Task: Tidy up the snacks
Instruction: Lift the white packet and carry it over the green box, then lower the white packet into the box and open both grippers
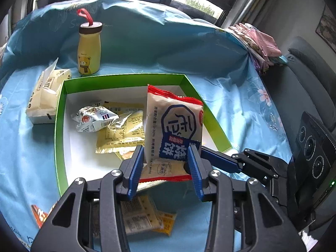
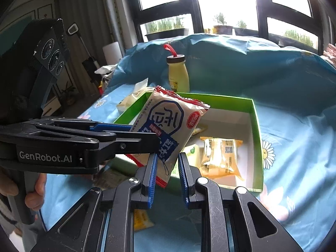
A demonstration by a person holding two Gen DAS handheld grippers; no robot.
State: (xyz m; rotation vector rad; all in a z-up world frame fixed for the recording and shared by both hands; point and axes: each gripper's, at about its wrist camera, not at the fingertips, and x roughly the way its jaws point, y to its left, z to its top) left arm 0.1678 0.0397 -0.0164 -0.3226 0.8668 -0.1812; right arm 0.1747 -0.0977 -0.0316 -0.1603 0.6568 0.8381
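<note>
Above the green box [image 1: 59, 113], left gripper [image 1: 166, 159] pinches a white snack pack [image 1: 174, 126] w/ blue fingers [image 1: 136, 163], pack upright over box's near edge. Right gripper [image 2: 167, 174]: fingers narrowly spread either side of pack's lower corner; contact can't be told. Other snacks [image 1: 119, 130] lie inside box.

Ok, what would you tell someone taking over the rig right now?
Left gripper: shut on the white packet, held upright over the box.
Right gripper: fingers straddle the packet's lower corner; grip unclear.
Done: a silver packet and yellow packets lie in the box.
Left: put the white packet in the box, then the loose packets and the orange one on the cloth in front of it.
</note>
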